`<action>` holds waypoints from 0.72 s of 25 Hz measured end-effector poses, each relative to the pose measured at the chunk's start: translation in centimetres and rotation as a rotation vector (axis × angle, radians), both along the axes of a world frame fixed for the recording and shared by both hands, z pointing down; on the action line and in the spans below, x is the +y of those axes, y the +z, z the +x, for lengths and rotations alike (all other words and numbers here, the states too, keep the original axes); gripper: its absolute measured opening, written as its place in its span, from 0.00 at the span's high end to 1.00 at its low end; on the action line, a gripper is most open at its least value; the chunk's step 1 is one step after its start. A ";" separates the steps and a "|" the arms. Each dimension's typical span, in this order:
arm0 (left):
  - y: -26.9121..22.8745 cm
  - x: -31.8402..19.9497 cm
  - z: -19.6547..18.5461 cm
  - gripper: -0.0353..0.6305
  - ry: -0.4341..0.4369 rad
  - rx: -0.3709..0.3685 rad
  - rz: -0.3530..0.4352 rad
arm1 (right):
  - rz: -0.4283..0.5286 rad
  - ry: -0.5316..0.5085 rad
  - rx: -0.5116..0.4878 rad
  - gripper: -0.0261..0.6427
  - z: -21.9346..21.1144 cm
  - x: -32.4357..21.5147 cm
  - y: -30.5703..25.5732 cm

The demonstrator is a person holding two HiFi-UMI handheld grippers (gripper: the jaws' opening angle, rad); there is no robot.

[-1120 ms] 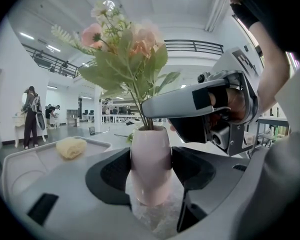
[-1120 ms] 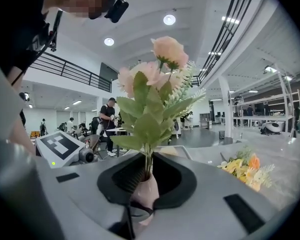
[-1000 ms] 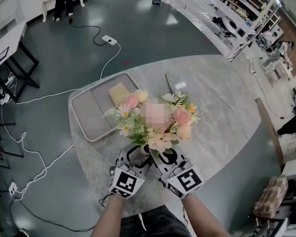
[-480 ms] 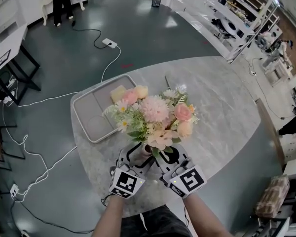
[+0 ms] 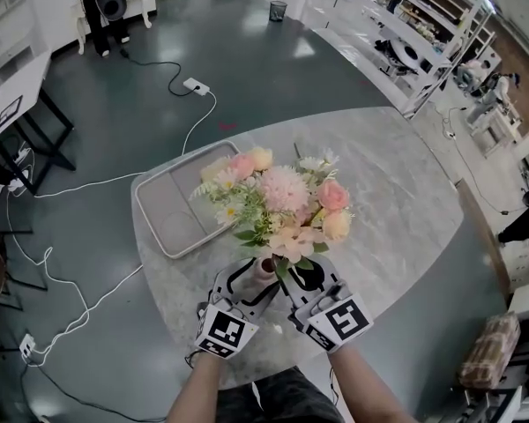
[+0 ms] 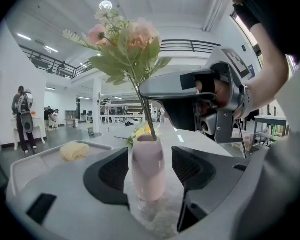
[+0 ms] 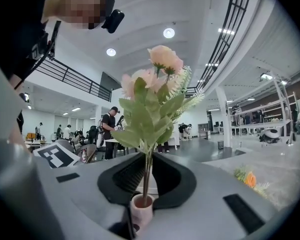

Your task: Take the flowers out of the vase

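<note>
Pink vase [image 6: 148,176], near marble table's [image 5: 397,201] front edge, clamped by left gripper [image 6: 150,156]; bouquet [image 5: 282,203] stems in its mouth, pinched by right gripper [image 7: 149,170]. Tray [image 5: 163,218] behind-left holding sponge [image 6: 72,150]; open tabletop right.

marble table [image 5: 397,192]: grey tray [image 5: 172,218], pink vase [image 5: 264,268], loose flowers [image 7: 247,179].

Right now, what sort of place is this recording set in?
Probably a large open-plan lab or workshop hall: rows of workbenches, a mezzanine railing overhead, and power cables trailing across the grey floor.
</note>
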State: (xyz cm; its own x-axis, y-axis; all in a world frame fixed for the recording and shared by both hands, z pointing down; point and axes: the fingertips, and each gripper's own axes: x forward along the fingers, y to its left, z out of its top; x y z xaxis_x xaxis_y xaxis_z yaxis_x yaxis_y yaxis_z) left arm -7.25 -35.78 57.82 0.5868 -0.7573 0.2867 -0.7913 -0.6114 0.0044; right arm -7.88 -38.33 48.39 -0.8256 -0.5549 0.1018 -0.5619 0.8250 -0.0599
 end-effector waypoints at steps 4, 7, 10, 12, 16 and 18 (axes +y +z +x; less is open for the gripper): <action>0.3 0.7 -0.6 0.54 -0.007 -0.008 -0.013 | 0.015 0.010 -0.014 0.88 -0.1 0.1 -0.6; 0.3 1.3 -1.1 0.54 -0.009 -0.007 -0.017 | 0.023 0.015 -0.028 0.88 -0.4 0.2 -1.3; 0.2 1.9 -1.3 0.54 -0.004 -0.004 -0.015 | 0.033 0.017 -0.040 0.88 -0.5 0.3 -2.0; 0.2 2.2 -1.3 0.55 -0.001 -0.003 -0.013 | 0.039 0.018 -0.052 0.88 -0.6 0.3 -2.3; 0.3 2.9 -1.6 0.66 -0.007 -0.006 -0.008 | 0.047 0.024 -0.082 0.88 -0.6 0.5 -3.0; 0.0 2.9 -1.8 0.74 -0.019 -0.012 -0.009 | 0.050 0.024 -0.094 0.88 -0.6 0.3 -3.6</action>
